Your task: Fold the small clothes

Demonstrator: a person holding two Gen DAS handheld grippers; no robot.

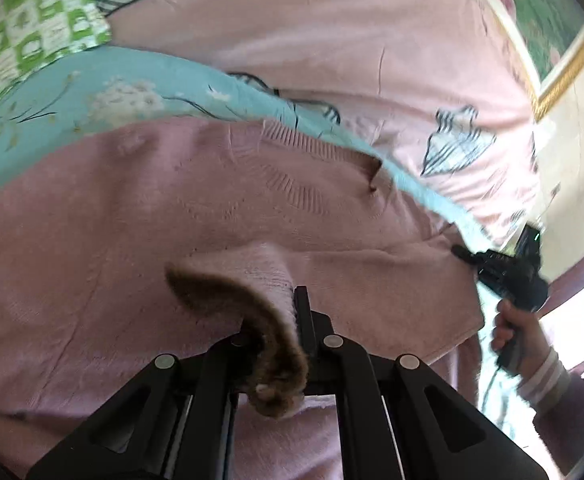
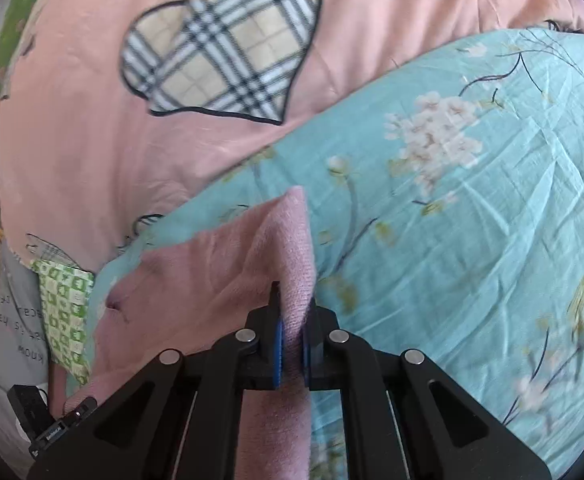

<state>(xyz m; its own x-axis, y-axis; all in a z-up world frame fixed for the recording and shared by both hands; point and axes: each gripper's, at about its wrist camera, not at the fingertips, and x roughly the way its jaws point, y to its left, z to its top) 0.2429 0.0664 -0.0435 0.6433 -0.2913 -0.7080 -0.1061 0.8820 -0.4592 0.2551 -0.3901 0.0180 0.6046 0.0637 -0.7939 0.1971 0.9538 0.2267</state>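
On teal sheet: pink sweater, both grippers' jaws clamping it.

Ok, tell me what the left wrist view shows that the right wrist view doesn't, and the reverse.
Only the left wrist view: the sweater's ribbed neckline, the brown trim pinched in the left gripper, the hand holding the right gripper, and a framed picture.

Only the right wrist view: the right gripper's blue pads clamped on a pink fold, and the plaid heart in full.

Both: the pink sweater, the teal floral sheet, the pink cover, and the green checked cloth.
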